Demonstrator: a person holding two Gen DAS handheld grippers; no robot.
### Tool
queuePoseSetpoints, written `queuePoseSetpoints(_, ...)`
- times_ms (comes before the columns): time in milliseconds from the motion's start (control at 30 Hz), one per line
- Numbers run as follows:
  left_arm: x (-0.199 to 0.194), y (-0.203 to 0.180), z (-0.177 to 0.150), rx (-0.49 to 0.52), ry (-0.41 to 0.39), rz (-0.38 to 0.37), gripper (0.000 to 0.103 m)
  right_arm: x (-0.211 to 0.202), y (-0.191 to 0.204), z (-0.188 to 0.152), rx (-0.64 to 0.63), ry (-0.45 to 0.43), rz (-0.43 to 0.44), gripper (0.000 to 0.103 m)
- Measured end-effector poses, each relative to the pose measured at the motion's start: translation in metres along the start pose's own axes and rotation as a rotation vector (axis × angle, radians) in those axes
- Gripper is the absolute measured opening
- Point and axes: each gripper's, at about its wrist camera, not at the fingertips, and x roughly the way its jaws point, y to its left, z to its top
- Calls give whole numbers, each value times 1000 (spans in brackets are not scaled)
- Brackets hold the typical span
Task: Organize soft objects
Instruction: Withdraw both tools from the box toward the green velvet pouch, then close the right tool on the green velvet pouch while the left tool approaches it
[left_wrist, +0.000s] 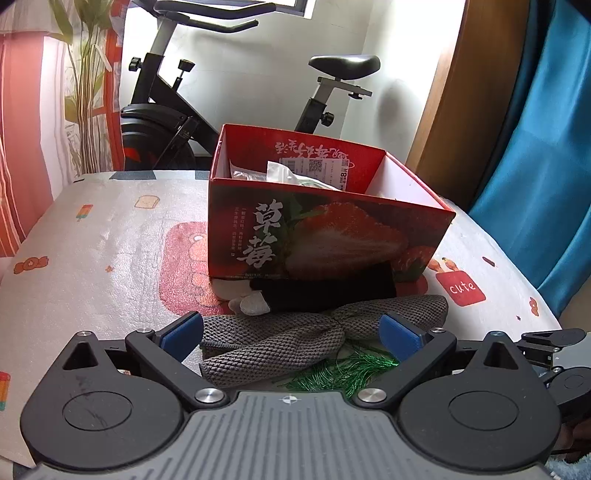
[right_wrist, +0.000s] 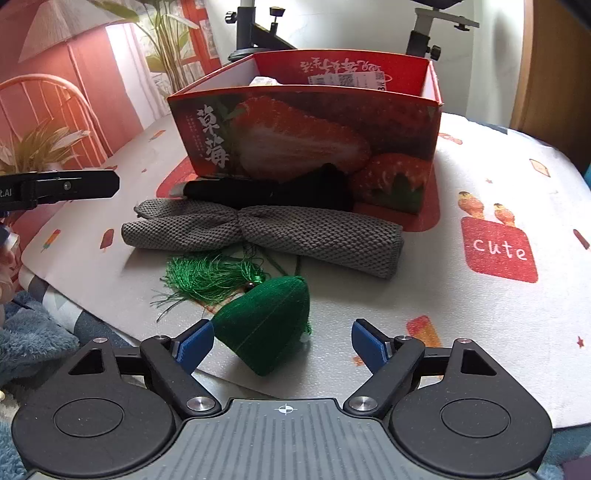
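Both grippers hover spread over soft items in front of the red strawberry-print cardboard box (right_wrist: 306, 136).

The right gripper (right_wrist: 282, 341) brackets the green velvet cone-shaped pouch (right_wrist: 266, 325) with its silky tassel (right_wrist: 207, 277), pads not pressing; the left gripper (left_wrist: 291, 332) stands apart around the grey knitted cloth bundle (left_wrist: 280, 343) lying on the patterned counter (right_wrist: 480, 314), beside a black fabric roll (right_wrist: 266, 194).

My grippers' pads (right_wrist: 195, 345) are blue. I see a red strawberry box (right_wrist: 306, 136), grey knit cloth (right_wrist: 295, 232), black cloth (right_wrist: 273, 194), green tassel (right_wrist: 207, 277).
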Motion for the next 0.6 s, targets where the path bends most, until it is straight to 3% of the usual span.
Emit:
queuePoseSetpoints(67,3,1,-2,-6,13,-6,101,5,3,0,-20,8,6,72)
queuePoseSetpoints(167,8,2,-5,-11,34,-13,97,14,3,2,-26,26,43,50)
queuePoseSetpoints(600,27,-2,-14,-15,107,-78,70,50,24,27,-145,-10,155,49)
